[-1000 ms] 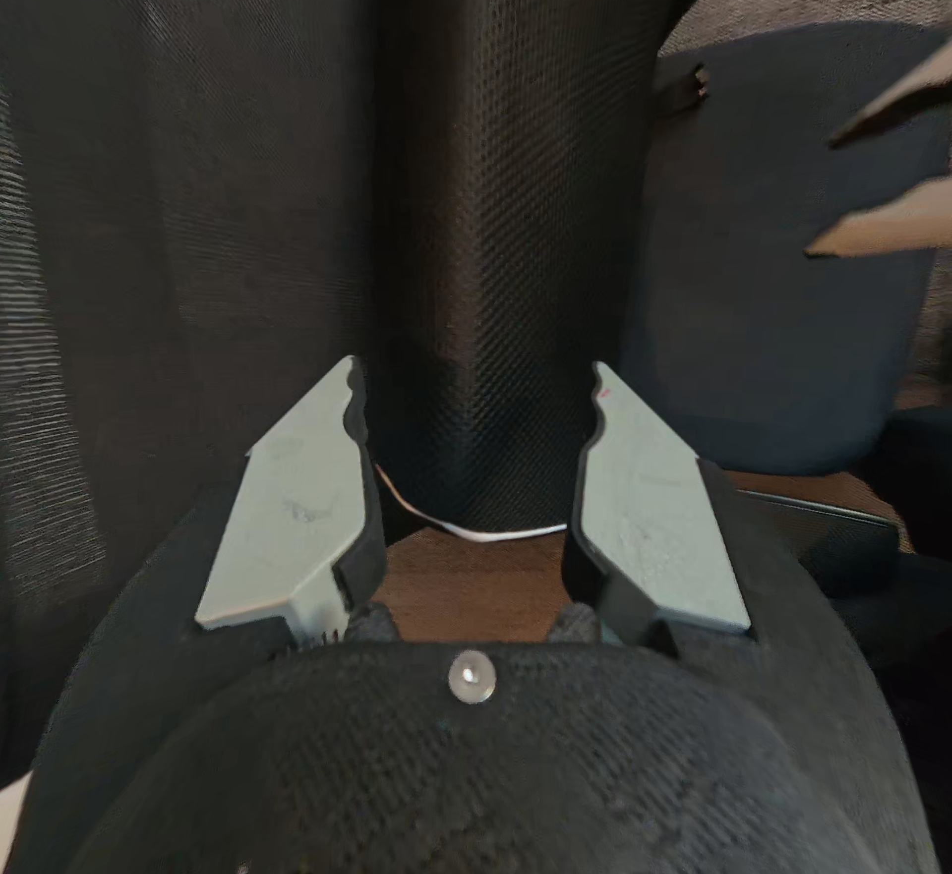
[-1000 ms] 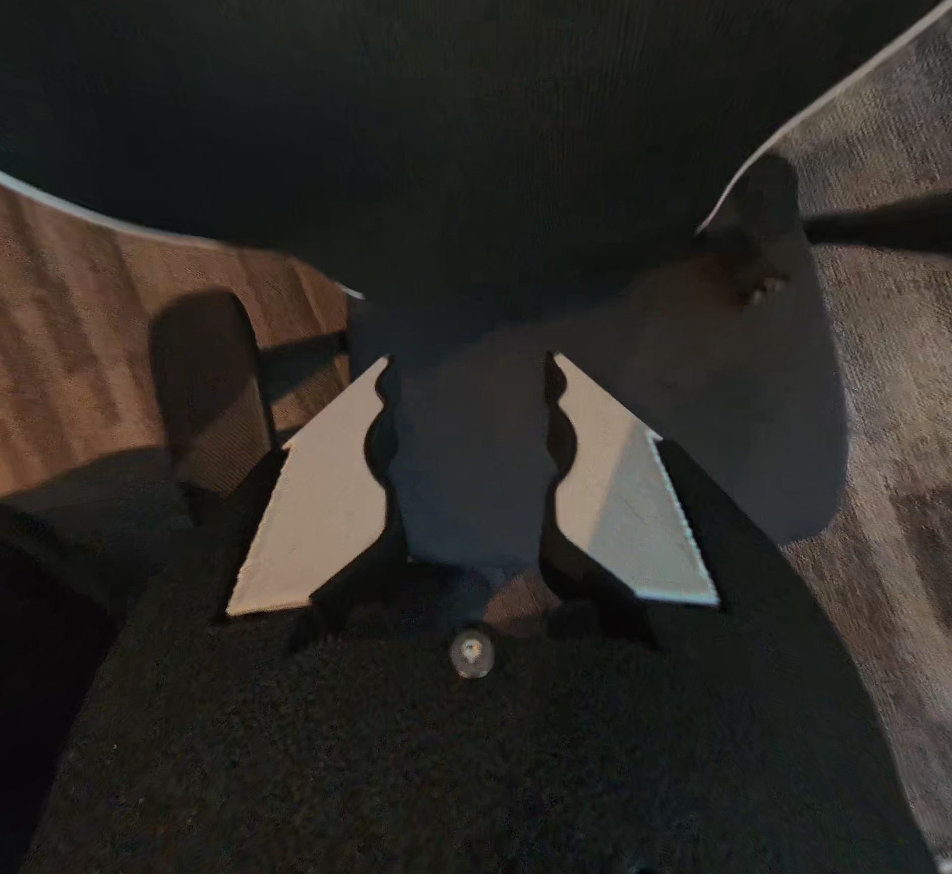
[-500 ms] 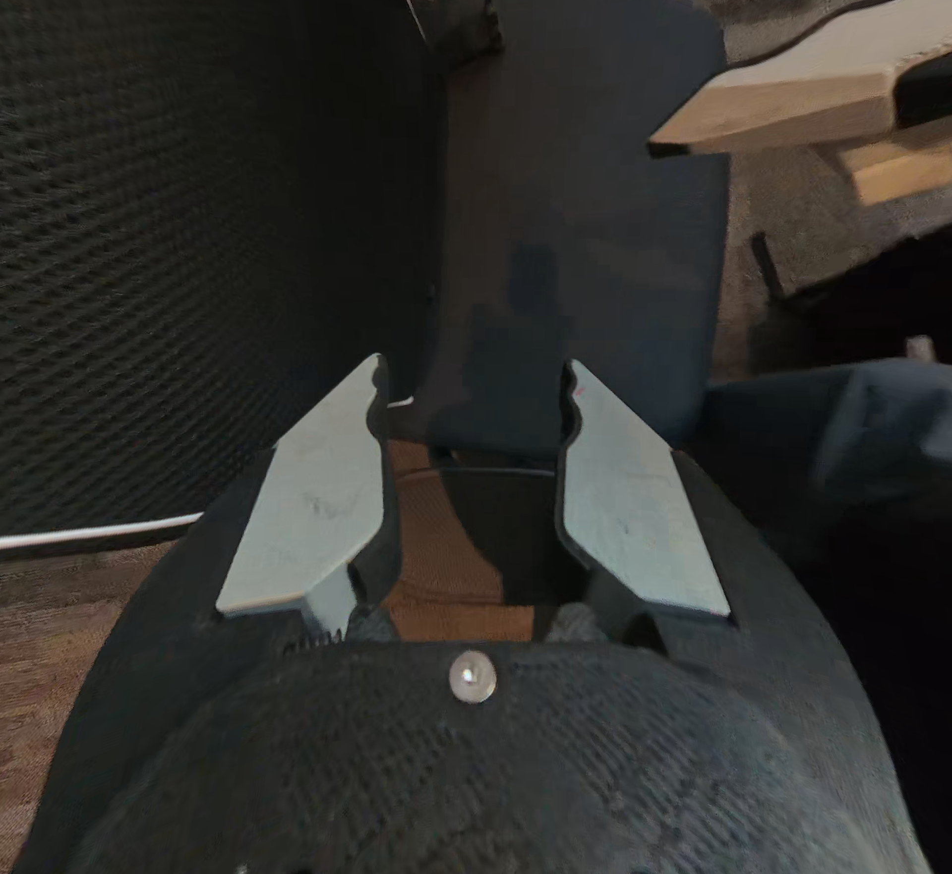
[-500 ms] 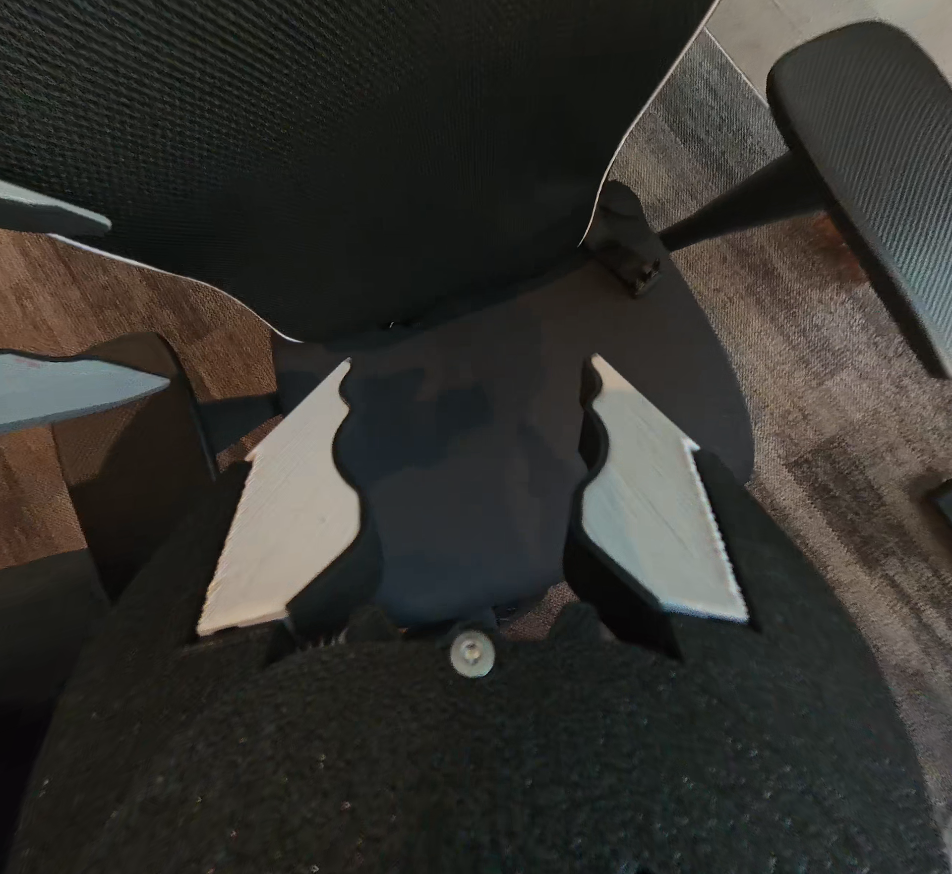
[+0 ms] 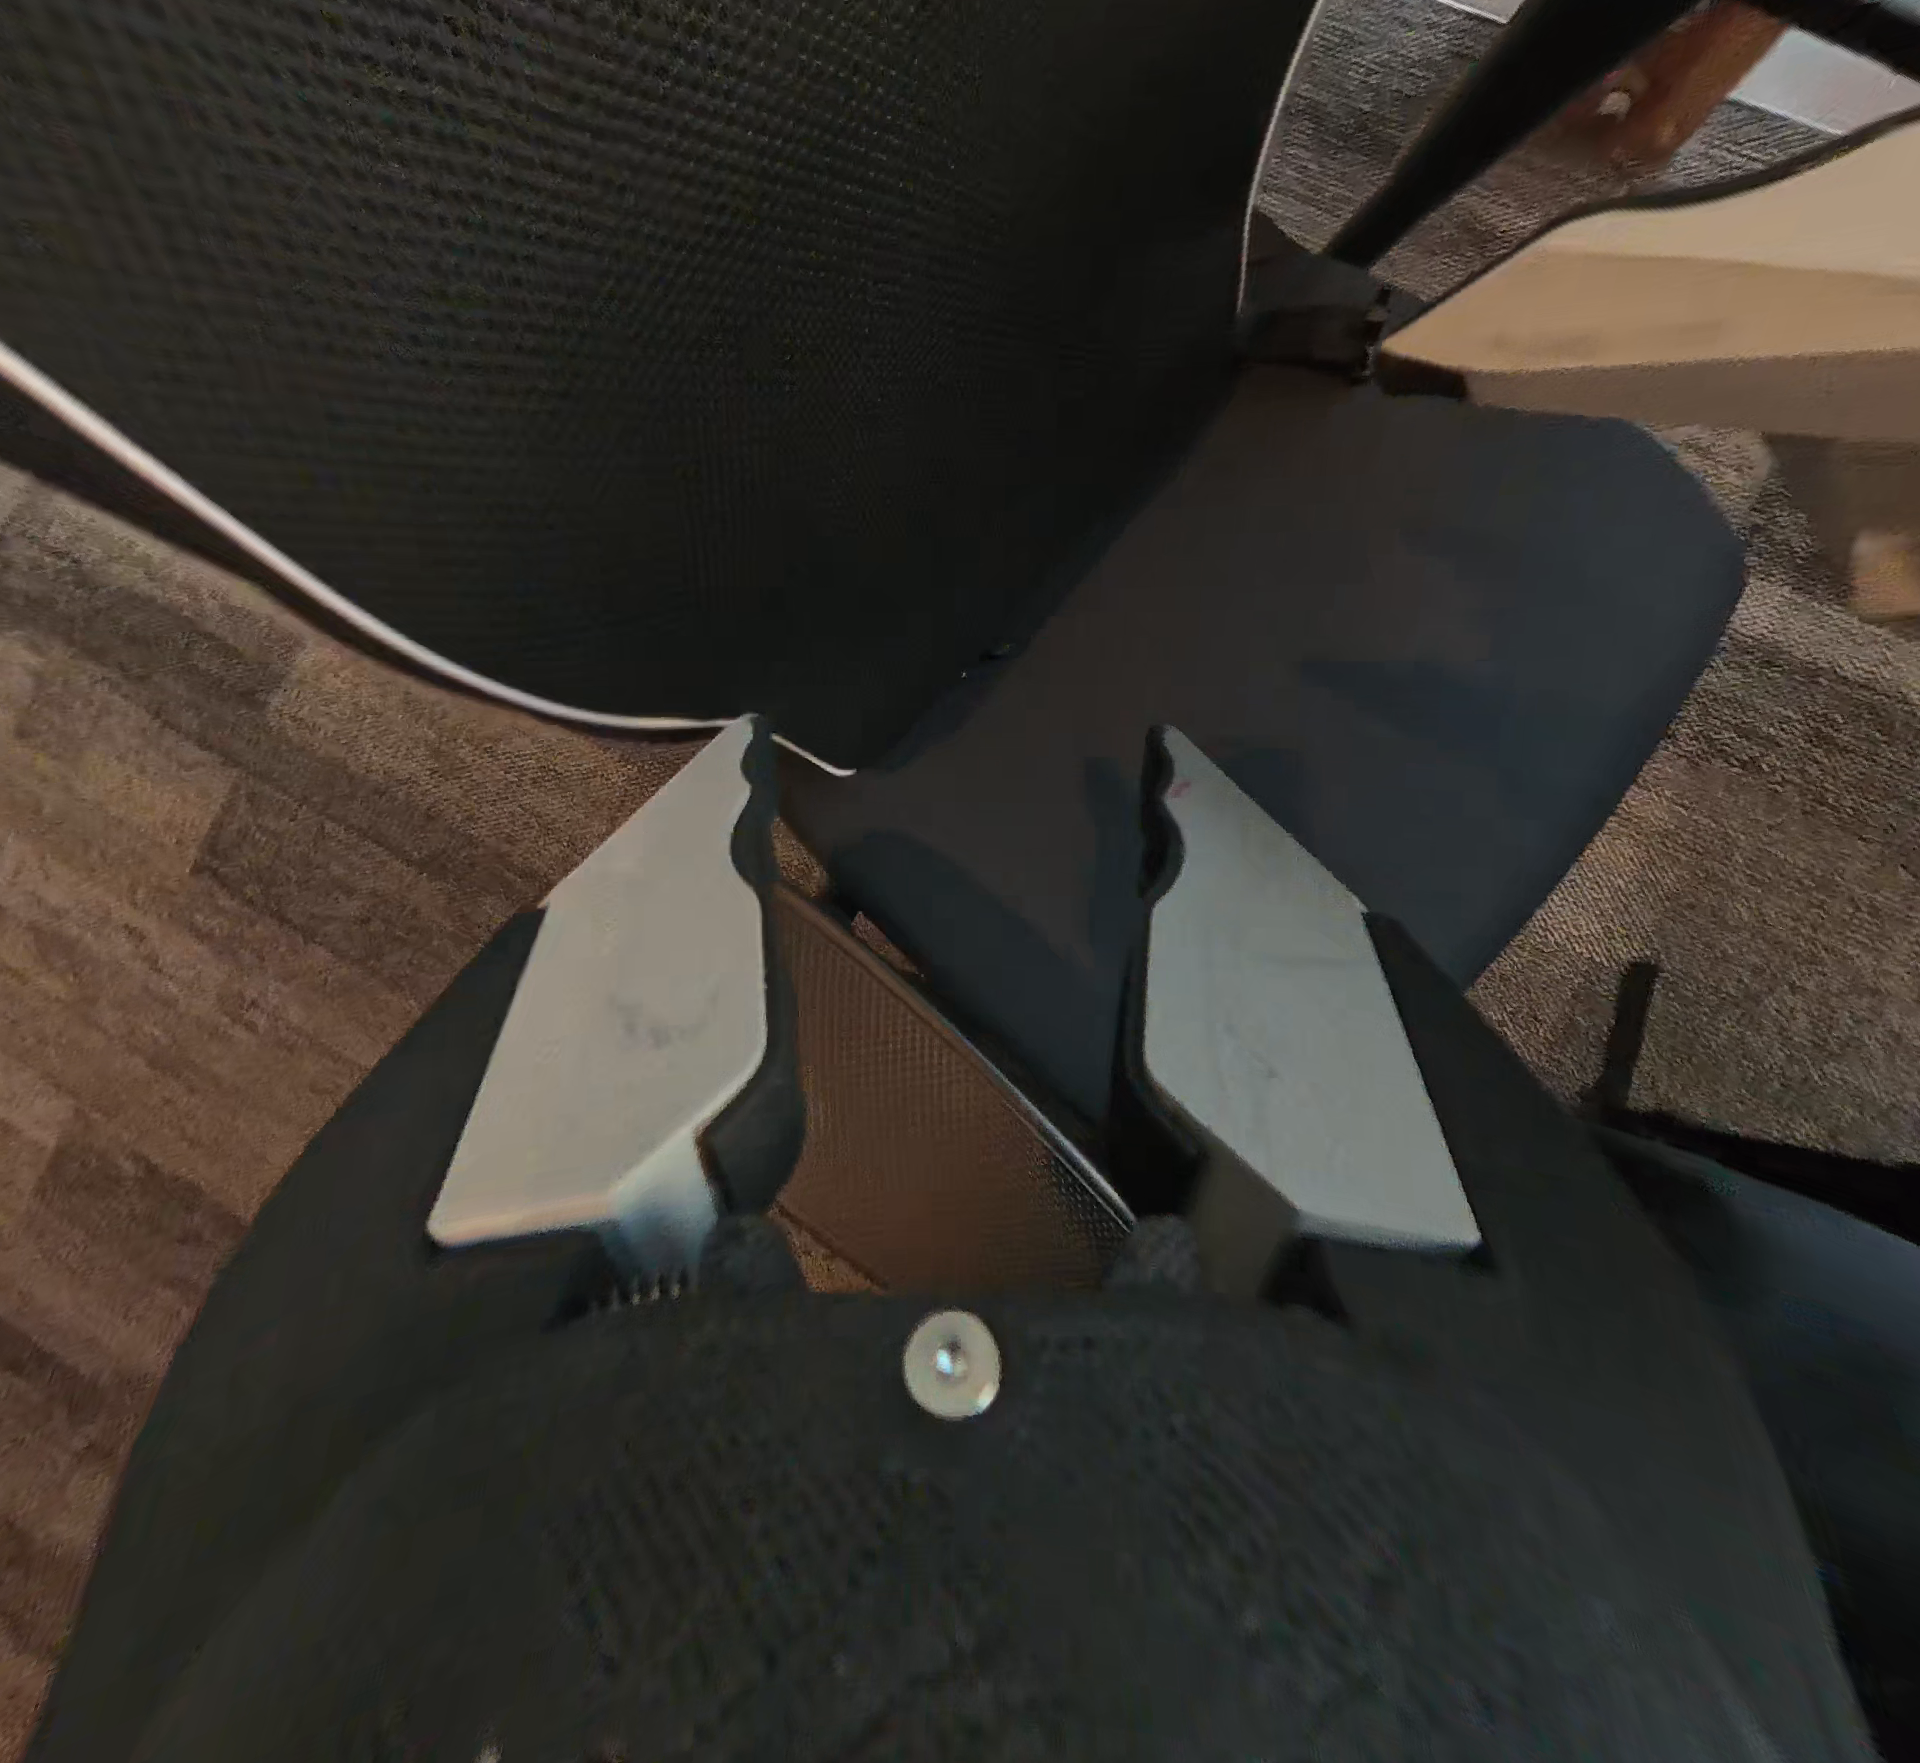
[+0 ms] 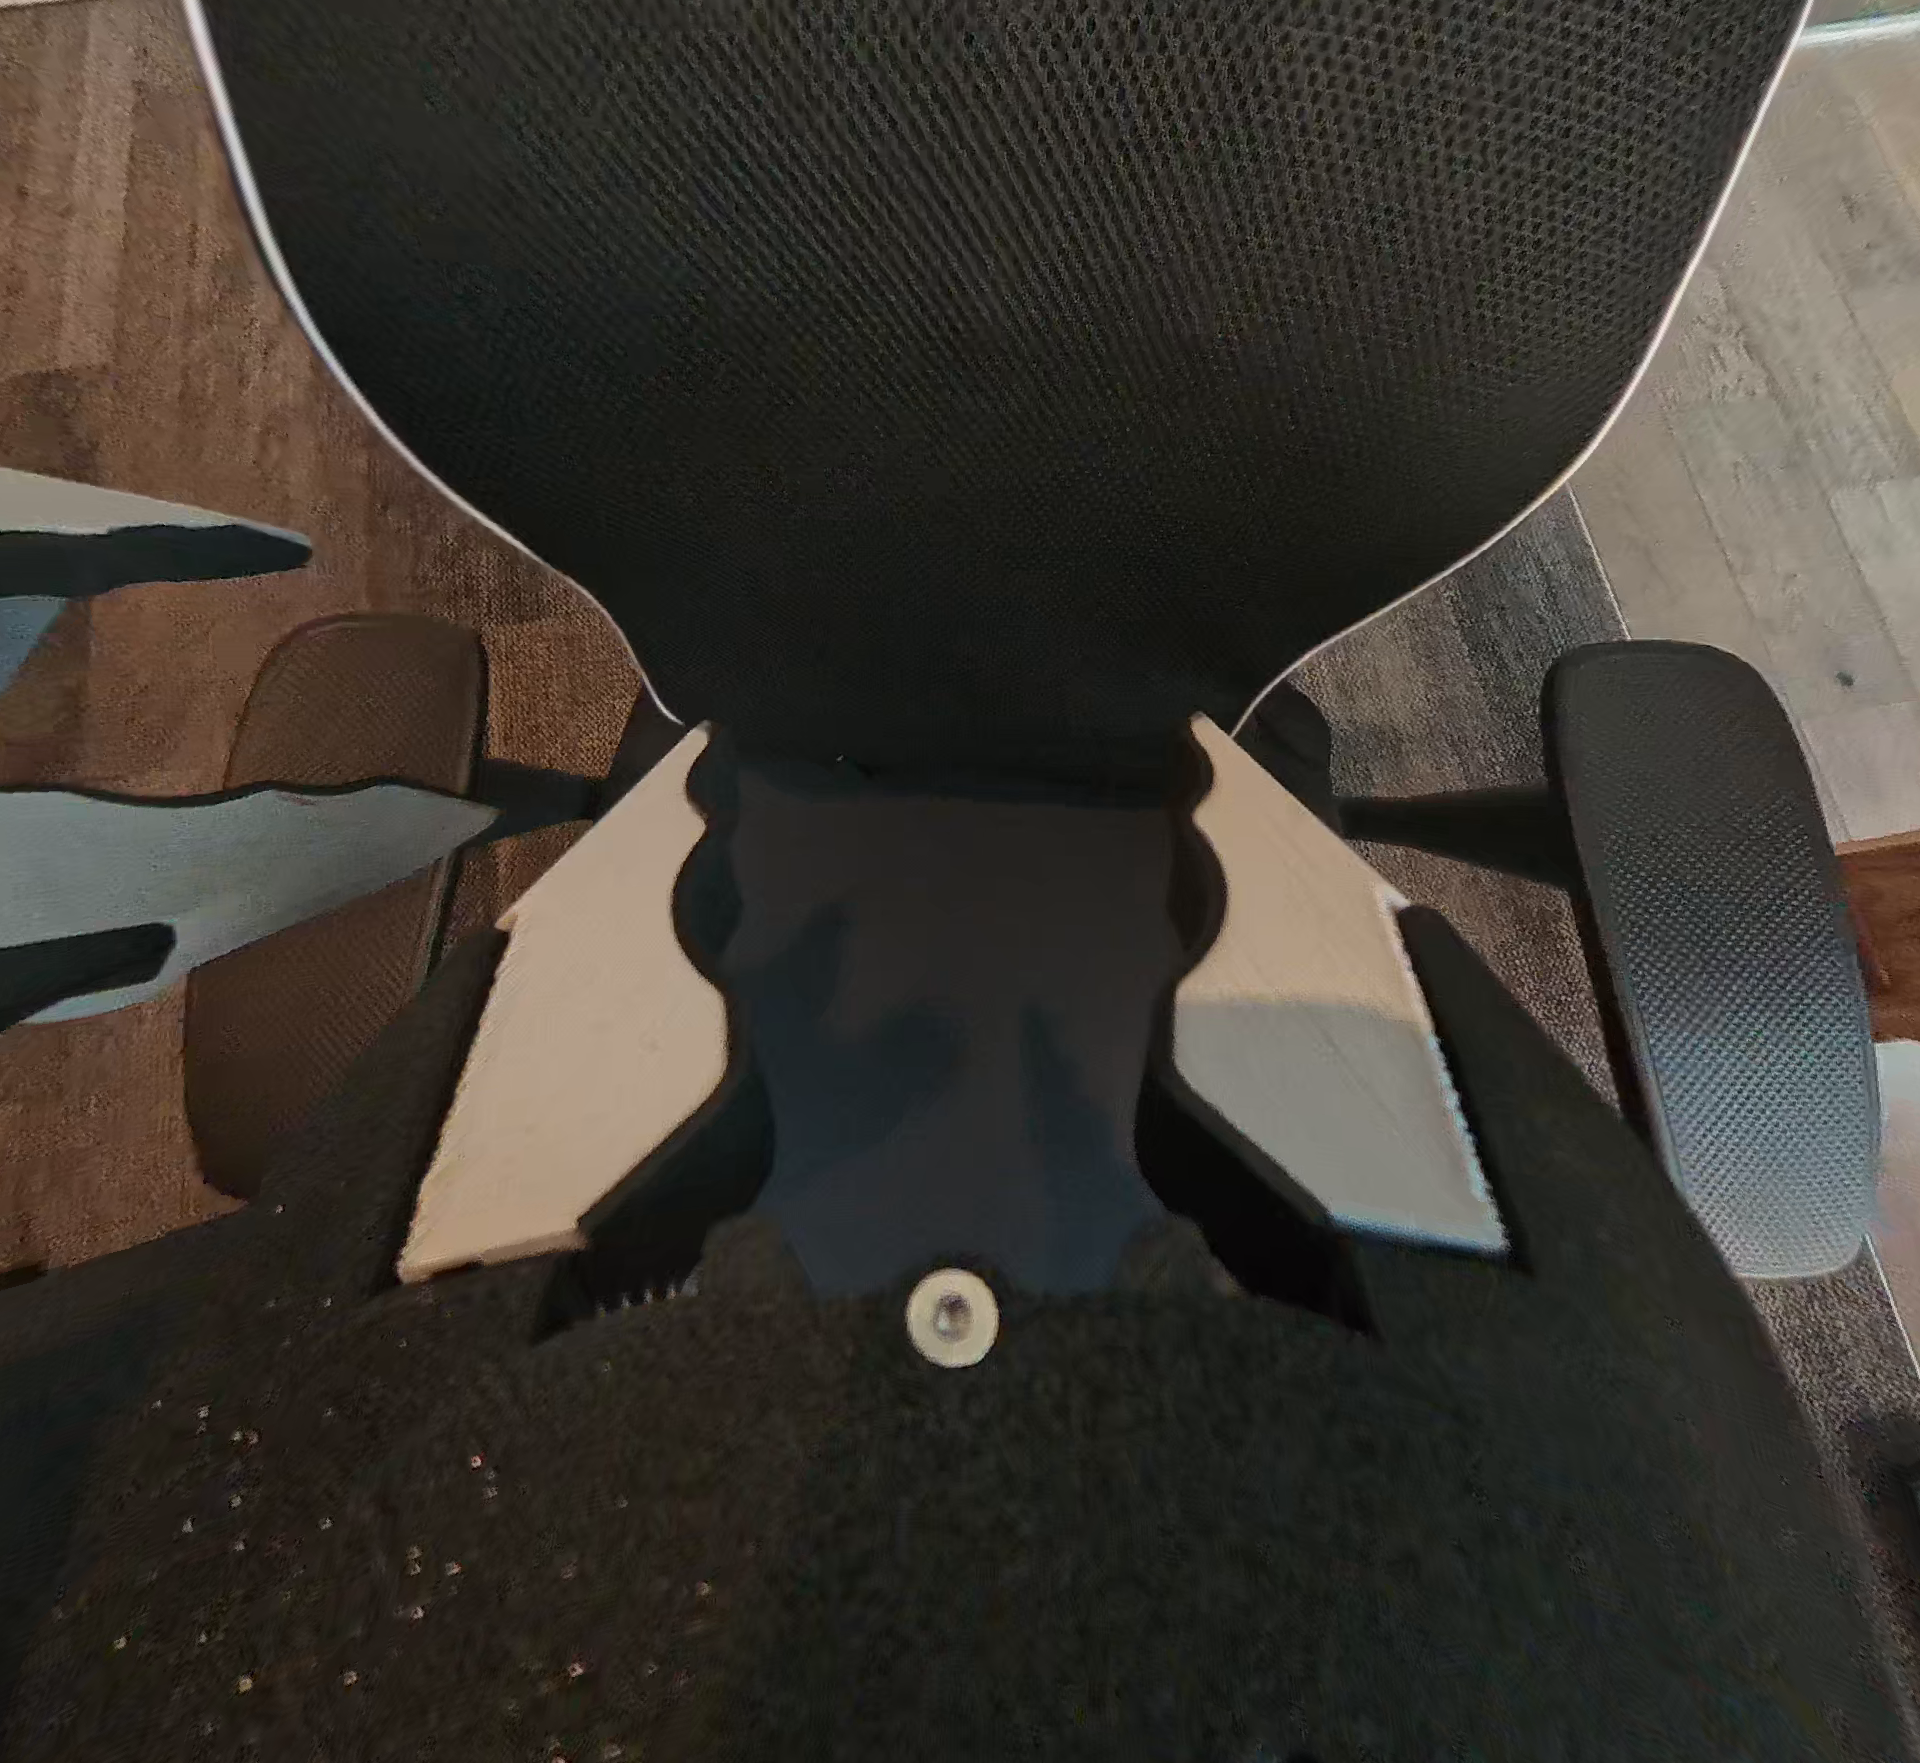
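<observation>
A black mesh office chair fills both views. Its backrest (image 6: 966, 279) is seen at twelve o'clock, and the dark seat (image 6: 935, 965) lies beneath the right gripper (image 6: 951, 737), whose jaws are spread wide and grasp nothing. The right armrest (image 6: 1714, 944) is seen at three o'clock and the left armrest (image 6: 343, 840) at nine o'clock, above grey carpet (image 6: 125, 279). The left gripper (image 5: 951, 742) is likewise released and empty, held over the seat's left edge with the left armrest pad showing between its jaws. A pale desk edge (image 5: 1683, 311) is seen at two o'clock. No contact with the chair is made by either gripper.
</observation>
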`<state>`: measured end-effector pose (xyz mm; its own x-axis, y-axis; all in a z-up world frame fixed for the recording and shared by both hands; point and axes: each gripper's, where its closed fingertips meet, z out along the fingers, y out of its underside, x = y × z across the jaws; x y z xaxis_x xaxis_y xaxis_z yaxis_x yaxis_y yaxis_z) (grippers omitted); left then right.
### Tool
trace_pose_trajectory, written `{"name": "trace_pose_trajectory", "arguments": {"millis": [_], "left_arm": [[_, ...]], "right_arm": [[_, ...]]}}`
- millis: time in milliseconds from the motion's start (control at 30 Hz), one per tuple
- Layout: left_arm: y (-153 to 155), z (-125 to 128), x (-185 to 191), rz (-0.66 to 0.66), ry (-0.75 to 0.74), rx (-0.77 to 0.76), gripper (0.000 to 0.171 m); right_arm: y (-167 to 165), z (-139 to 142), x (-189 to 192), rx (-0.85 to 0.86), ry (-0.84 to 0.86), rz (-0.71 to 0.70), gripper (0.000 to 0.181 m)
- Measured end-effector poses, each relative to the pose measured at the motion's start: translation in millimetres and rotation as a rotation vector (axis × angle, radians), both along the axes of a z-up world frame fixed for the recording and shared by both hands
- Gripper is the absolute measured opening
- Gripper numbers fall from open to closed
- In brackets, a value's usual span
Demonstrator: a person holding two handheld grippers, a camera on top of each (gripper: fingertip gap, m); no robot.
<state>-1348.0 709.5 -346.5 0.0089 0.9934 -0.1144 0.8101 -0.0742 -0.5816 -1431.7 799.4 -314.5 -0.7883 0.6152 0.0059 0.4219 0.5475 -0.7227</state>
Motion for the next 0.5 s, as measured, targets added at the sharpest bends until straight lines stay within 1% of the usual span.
{"name": "trace_pose_trajectory", "arguments": {"millis": [133,233,367,500], "left_arm": [[12,18,17,0.039,0.029,-0.003,0.069],[23,29,28,0.037,0.036,-0.001,0.068],[36,39,46,-0.009,0.032,-0.029,0.067],[55,43,67,-0.086,0.021,0.017,0.066]], "right_arm": [[13,11,19,-0.031,-0.015,0.027,0.083],[30,16,38,-0.042,-0.024,0.036,0.083],[59,23,67,-0.059,-0.070,0.007,0.083],[84,29,104,-0.081,-0.101,-0.019,0.082]]}}
